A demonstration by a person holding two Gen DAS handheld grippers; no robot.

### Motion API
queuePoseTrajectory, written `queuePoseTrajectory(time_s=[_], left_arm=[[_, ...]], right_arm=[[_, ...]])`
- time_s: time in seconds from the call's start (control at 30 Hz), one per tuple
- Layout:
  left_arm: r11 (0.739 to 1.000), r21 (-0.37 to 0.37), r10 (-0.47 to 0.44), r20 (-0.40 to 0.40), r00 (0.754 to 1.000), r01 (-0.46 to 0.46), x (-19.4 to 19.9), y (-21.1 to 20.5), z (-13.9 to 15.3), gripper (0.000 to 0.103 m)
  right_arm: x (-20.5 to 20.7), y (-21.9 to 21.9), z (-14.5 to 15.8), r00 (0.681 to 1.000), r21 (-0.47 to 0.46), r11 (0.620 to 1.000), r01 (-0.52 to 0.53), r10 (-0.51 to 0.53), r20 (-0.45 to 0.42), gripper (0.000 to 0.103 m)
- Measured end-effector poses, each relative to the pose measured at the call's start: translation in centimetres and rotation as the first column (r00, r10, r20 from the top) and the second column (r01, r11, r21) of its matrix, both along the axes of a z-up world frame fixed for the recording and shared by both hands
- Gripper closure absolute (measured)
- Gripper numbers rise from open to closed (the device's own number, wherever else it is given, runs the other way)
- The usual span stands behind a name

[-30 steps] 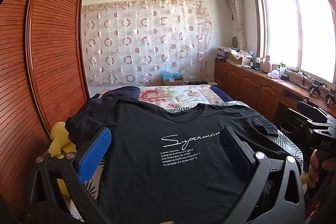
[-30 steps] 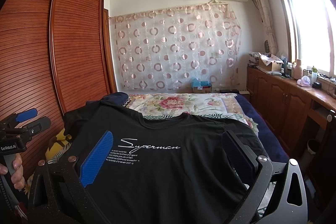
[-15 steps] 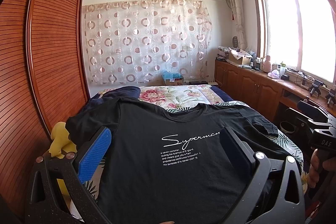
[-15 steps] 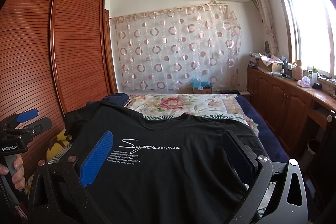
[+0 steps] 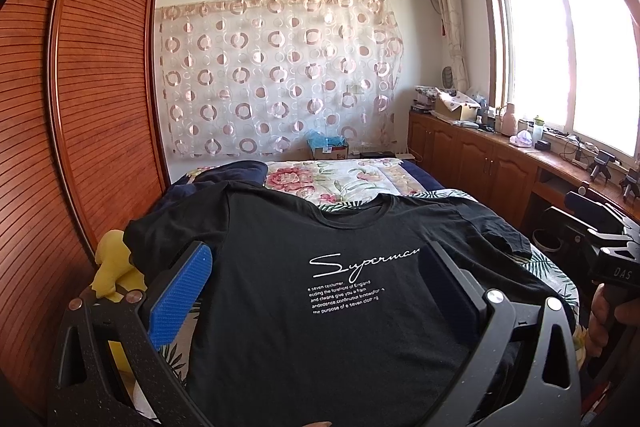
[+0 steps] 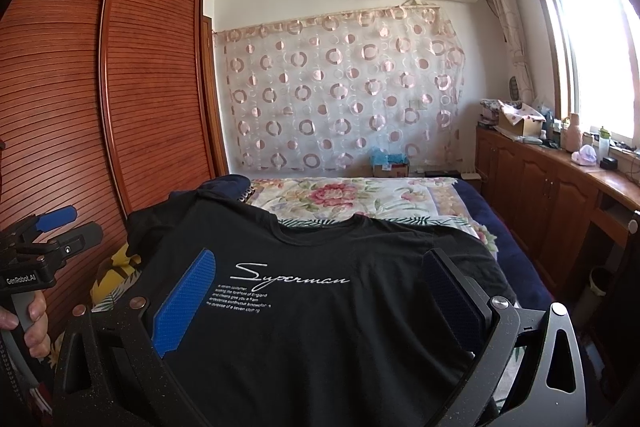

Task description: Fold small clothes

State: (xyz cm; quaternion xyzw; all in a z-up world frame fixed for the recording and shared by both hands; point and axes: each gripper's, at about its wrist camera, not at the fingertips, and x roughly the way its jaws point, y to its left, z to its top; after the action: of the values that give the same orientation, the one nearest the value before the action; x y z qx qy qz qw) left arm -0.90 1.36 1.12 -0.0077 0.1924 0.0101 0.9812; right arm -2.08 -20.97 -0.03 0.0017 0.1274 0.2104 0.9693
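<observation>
A black T-shirt with white "Superman" lettering lies spread flat, front up, on the bed, its collar toward the far end. My left gripper hovers over its lower left part, open wide, with nothing between the blue pads. In the right wrist view the same T-shirt fills the foreground. My right gripper is open above its lower right part and holds nothing. Each gripper shows at the edge of the other's view, held in a hand: the right gripper, the left gripper.
A tall wooden wardrobe runs close along the bed's left side. Floral bedding and a dark blue garment lie beyond the shirt. A yellow item sits at the left edge. Wooden cabinets with clutter line the right wall.
</observation>
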Motion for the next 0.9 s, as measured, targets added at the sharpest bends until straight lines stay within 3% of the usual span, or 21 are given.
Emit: queuePoseTrajectory(time_s=[0.9], left_arm=[[0.998,0.005,0.061,-0.164,0.985,-0.061,5.8,8.6,-6.5,0.0]], right_arm=[[7.4,4.1,-2.7,0.996,-0.089,0.994,-0.066,0.061,-0.063,0.0]])
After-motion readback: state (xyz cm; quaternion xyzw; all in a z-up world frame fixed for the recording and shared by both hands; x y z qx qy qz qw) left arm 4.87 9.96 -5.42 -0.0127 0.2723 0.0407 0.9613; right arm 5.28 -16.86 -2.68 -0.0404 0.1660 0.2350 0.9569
